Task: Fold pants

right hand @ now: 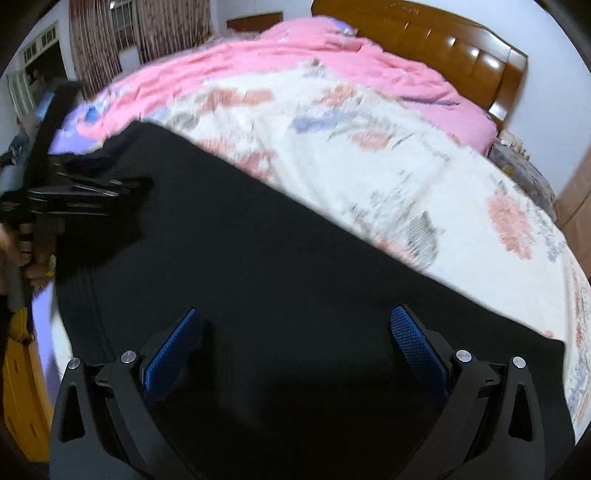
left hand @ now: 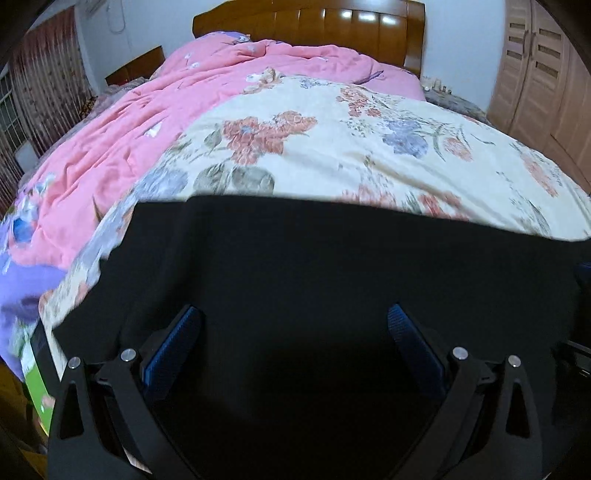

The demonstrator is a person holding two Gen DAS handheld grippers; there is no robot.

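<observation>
Plainly, both the left gripper (left hand: pixel 290 325) and right gripper (right hand: pixel 293 326) spread their blue fingers (right hand: pixel 170 354) wide, released, above the black pants (left hand: pixel 295 266) lying flat on the floral quilt (left hand: pixel 332 136) at the bed's near edge. Only the right wrist view shows the left gripper from outside, blurred. No writing is legible.

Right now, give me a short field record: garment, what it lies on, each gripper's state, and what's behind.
garment: black pants, spread across the near part of the bed
surface: cream floral quilt, with a pink quilt beside and beyond it
left gripper: open, fingers apart over the black cloth, gripping nothing
right gripper: open, over the pants, gripping nothing
background: wooden headboard; wooden wardrobe at right
image quality: right wrist view is motion-blurred
</observation>
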